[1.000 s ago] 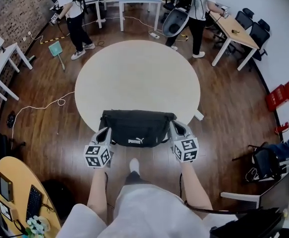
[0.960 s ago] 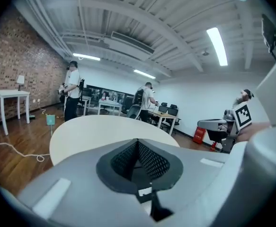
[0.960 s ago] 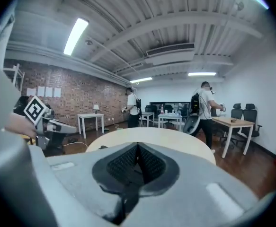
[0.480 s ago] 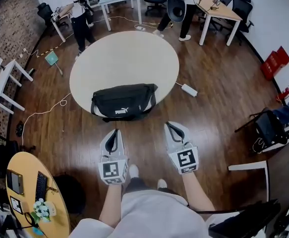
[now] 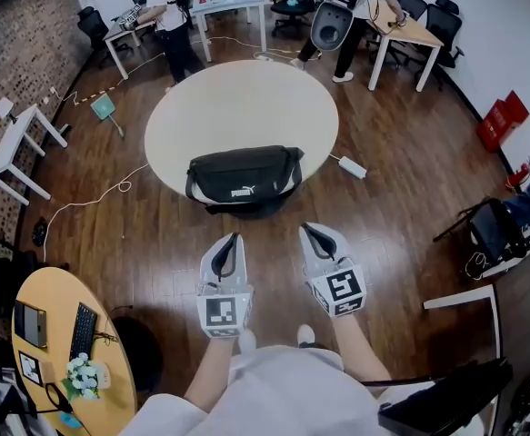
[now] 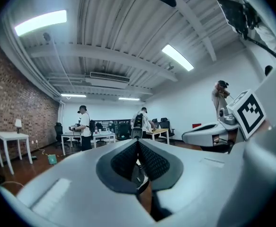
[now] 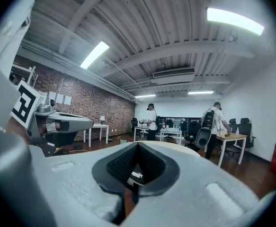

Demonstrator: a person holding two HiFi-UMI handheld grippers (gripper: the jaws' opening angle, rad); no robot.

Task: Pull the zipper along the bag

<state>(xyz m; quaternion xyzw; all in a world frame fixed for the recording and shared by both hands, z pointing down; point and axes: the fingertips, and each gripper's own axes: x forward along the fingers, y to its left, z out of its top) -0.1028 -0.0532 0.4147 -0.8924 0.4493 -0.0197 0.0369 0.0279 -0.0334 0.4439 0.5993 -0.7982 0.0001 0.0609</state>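
Two grippers are in my hands, and both hang over the dark wooden floor (image 5: 410, 189), well apart from the round cream table (image 5: 237, 98).

1. My left gripper (image 5: 234, 240): the jaws are pressed together. In the left gripper view the ribbed black pads (image 6: 125, 161) meet at the tip with nothing pinched.
2. My right gripper (image 5: 306, 232): the jaws are likewise pressed together. In the right gripper view the pads (image 7: 120, 164) meet on nothing.

One black fabric waist bag with a small white logo (image 5: 244, 176) lies flat at the near edge of the table, ahead of both grippers and touched by neither. Its logo side faces me. The bag's mouth shows no gap, so nothing inside it can be seen. The zipper is too small to make out in the head view.
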